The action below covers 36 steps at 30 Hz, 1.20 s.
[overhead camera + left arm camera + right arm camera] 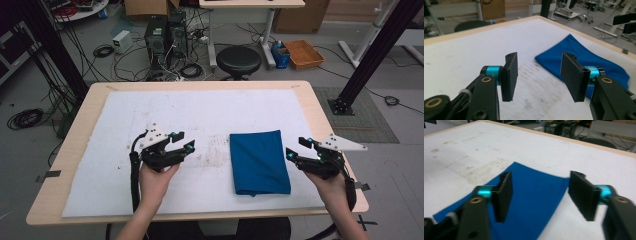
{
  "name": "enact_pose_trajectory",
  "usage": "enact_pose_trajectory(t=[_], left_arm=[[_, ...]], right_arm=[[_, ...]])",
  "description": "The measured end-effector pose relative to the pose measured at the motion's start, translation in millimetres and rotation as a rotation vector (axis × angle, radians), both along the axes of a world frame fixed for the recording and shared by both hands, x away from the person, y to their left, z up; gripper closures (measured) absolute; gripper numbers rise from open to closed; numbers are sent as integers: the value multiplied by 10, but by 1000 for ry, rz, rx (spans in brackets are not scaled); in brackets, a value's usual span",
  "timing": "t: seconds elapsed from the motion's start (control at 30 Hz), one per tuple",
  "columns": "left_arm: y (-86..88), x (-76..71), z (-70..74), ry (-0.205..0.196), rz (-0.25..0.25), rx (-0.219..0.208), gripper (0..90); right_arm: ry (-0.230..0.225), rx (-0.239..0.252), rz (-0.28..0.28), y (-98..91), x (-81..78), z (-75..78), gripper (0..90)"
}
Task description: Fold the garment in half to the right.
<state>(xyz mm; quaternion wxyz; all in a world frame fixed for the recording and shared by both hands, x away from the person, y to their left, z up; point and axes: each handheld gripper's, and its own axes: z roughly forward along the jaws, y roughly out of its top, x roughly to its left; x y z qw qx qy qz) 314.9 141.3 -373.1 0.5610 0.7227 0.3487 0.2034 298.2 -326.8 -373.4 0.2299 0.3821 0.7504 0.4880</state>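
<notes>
Fingers (584, 195) of both grippers spread, empty, flanking the folded blue cloth (259, 161).

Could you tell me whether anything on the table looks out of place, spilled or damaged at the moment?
Nothing serious. The blue cloth lies folded and flat, slightly askew to the table's edge. The white mat carries brownish smudges left of the cloth, like old stains rather than a fresh spill. Both claws are open and hold nothing.
</notes>
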Motion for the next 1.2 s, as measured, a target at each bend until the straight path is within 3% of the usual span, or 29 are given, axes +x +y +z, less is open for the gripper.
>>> enact_pose_trajectory(t=[0.07, 0.17, 0.3, 0.4, 0.43, 0.57, 0.67, 0.83, 1.2], left_arm=[[100, 38, -5, -23, 16, -8, 482], [244, 98, -35, -19, 9, -58, 480], [343, 128, -51, -39, 49, -33, 470], [383, 157, -47, -16, 32, -99, 470], [390, 166, -45, -9, 29, -100, 462], [370, 186, -42, -18, 32, -25, 400], [378, 215, -62, 3, 32, -23, 349], [402, 201, -56, -27, 51, -4, 349], [486, 194, -51, -35, 86, 11, 327]], right_arm=[[-5, -23, 22, 38, 105, 34, 302], [2, -23, 27, 79, 262, 40, 279], [1, -12, 14, 84, 413, 1, 279], [6, 5, 11, 63, 441, -33, 269], [12, 14, 4, 54, 445, -45, 258], [8, 23, -5, 16, 445, -56, 258], [7, 26, 3, 12, 446, -39, 258], [16, 29, 10, 15, 456, -36, 258], [27, 35, -31, -40, 486, -48, 217]])
